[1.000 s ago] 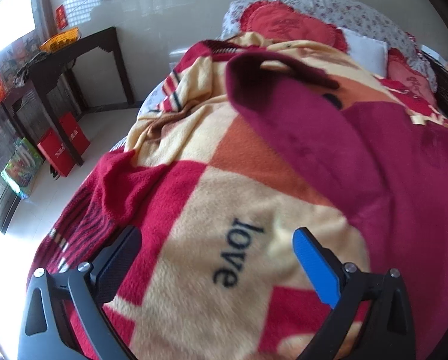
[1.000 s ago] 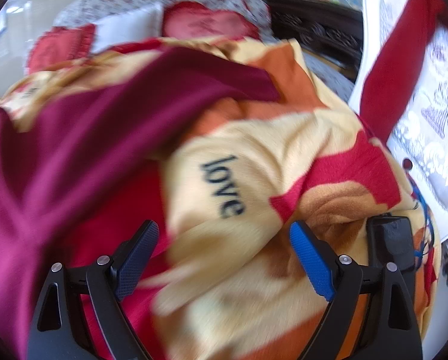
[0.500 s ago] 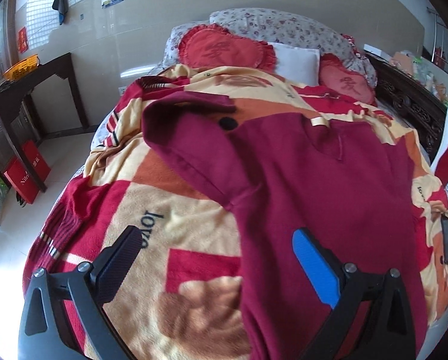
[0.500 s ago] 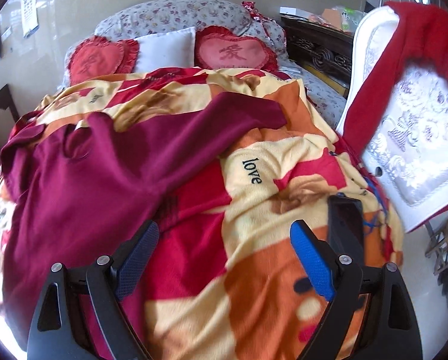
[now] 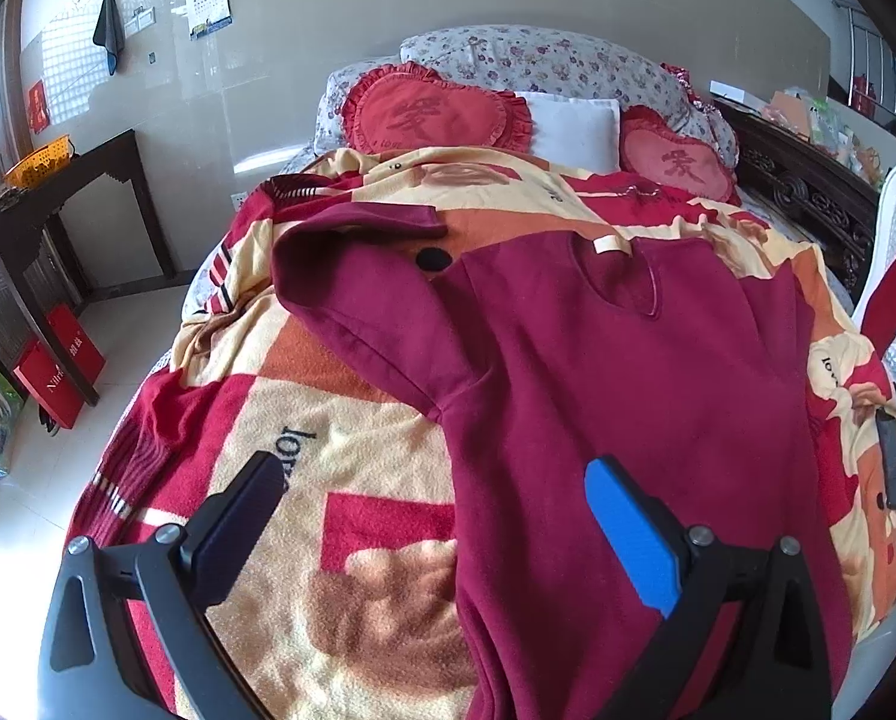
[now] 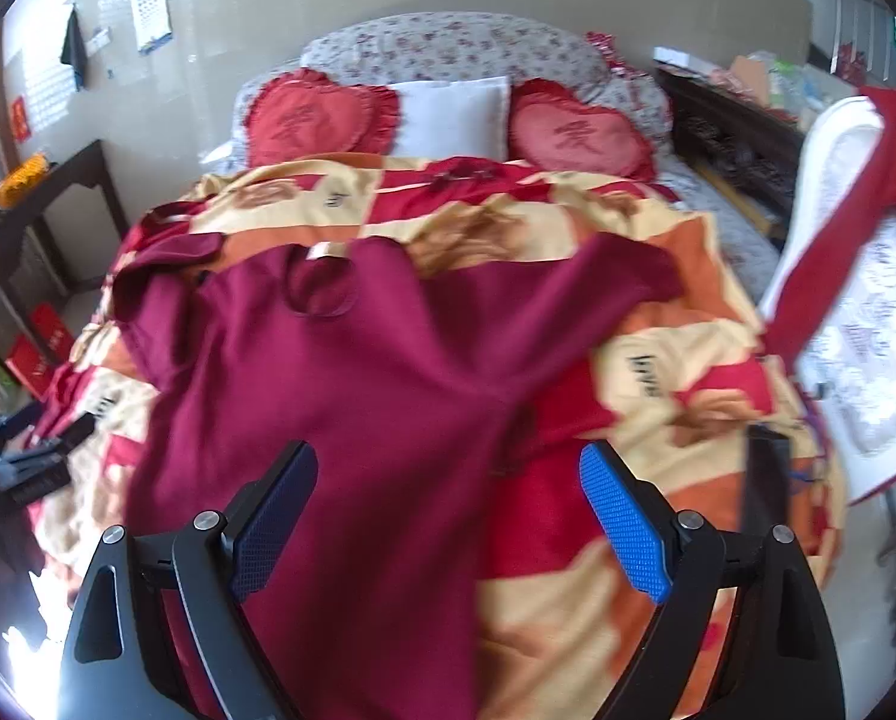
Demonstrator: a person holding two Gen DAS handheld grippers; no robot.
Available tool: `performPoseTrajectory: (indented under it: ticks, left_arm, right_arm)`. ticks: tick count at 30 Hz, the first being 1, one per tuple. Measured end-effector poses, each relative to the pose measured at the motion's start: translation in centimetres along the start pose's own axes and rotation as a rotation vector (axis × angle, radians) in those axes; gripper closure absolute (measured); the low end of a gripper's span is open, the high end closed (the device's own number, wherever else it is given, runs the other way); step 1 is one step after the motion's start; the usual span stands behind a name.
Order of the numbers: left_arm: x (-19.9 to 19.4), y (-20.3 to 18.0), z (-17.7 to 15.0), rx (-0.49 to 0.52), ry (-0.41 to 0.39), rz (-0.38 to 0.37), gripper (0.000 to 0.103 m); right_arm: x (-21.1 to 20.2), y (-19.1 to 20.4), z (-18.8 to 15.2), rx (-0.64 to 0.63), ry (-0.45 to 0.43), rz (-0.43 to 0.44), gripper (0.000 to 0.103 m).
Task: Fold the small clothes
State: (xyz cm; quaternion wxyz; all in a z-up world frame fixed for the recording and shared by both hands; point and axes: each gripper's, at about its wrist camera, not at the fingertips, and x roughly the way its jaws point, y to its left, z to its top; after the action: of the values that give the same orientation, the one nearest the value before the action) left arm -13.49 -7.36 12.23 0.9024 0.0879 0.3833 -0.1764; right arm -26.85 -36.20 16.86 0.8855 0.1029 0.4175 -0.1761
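Lying flat on the bed's patterned blanket [image 5: 352,480]: one maroon sweater [image 5: 628,372], neckline toward the pillows, both sleeves spread outward. Left tool [image 5: 433,516]: jaws wide apart, holding nothing, hovering above the sweater's lower left edge. Right tool [image 6: 448,516]: jaws wide apart, empty, above the sweater's lower body. Two red heart cushions [image 5: 436,114] and a white pillow [image 5: 574,126] at the head of the bed. Dark phone [image 5: 892,456] on the blanket's right edge. Dark table [image 5: 58,192] stands left of the bed.
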Motion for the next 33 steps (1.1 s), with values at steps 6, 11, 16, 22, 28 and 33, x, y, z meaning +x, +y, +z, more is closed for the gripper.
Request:
performPoseTrajectory:
  ticks: [6, 11, 16, 22, 28, 33]
  left_arm:
    - [1.2, 0.8, -0.2, -0.024, 0.022, 0.023, 0.0]
    - [2.6, 2.1, -0.7, -0.048, 0.058, 0.057, 0.0]
    - [3.7, 4.0, -1.1, -0.072, 0.079, 0.096, 0.001]
    - [5.5, 6.6, -1.7, -0.123, 0.116, 0.114, 0.001]
    - [7.1, 9.2, -2.4, -0.166, 0.15, 0.12, 0.001]
    - [7.9, 11.7, -3.0, -0.215, 0.17, 0.131, 0.001]
  right_arm:
    - [3.4, 4.5, 0.9, -0.021, 0.022, 0.041, 0.03]
    - [5.7, 7.4, 1.2, -0.05, 0.038, 0.081, 0.03]
    - [8.4, 10.2, 1.3, -0.072, 0.102, 0.142, 0.03]
    - [10.6, 13.8, 1.8, -0.114, 0.126, 0.204, 0.036]
    - [12.4, 17.5, 5.0, -0.114, 0.124, 0.322, 0.037]
    - [15.7, 21.8, 10.2, -0.049, 0.109, 0.428, 0.037]
